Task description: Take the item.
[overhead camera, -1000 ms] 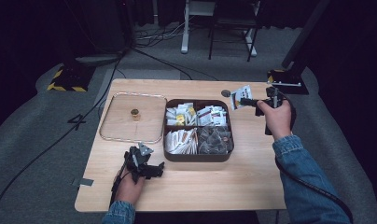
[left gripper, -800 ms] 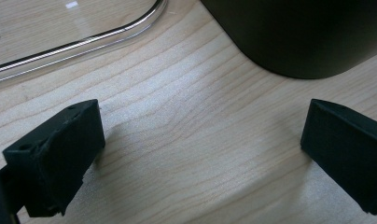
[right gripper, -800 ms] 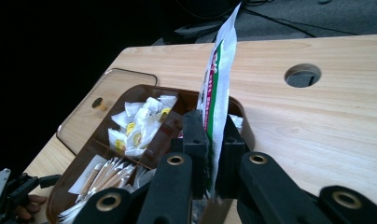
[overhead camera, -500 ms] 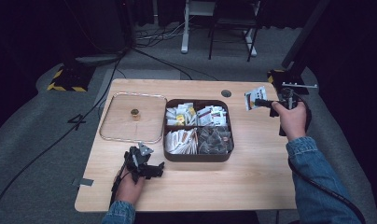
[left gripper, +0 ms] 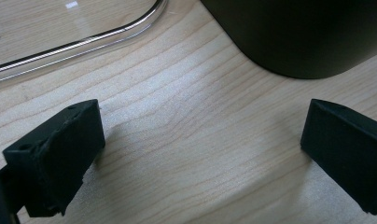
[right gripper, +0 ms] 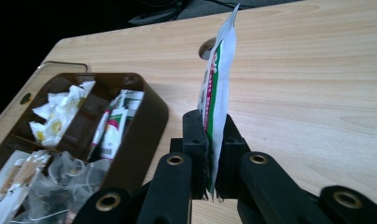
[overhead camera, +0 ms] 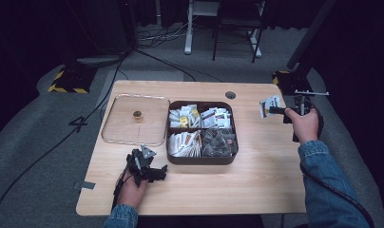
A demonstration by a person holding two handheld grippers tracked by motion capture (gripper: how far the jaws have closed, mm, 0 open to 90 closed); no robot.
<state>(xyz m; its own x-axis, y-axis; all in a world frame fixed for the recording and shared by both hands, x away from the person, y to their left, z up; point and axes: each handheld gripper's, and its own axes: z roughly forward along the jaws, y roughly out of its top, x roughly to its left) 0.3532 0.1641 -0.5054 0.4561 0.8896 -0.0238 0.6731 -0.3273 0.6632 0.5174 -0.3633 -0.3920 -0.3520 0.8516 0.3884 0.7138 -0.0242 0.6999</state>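
The right gripper [right gripper: 210, 184], jaws clamped on a white-and-green paper sachet [right gripper: 217, 84], has carried it farther right from the dark brown compartmented box [overhead camera: 201, 159], probably for setting aside, while the left gripper [left gripper: 200, 158] rests wide open, empty.

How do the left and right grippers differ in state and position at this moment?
The left gripper has its fingers spread wide with nothing between them; the right gripper is shut on a sachet. The left gripper sits low on the table beside the dark box; the right gripper is held near the table's right edge. Both are hand-held, with black fingers.
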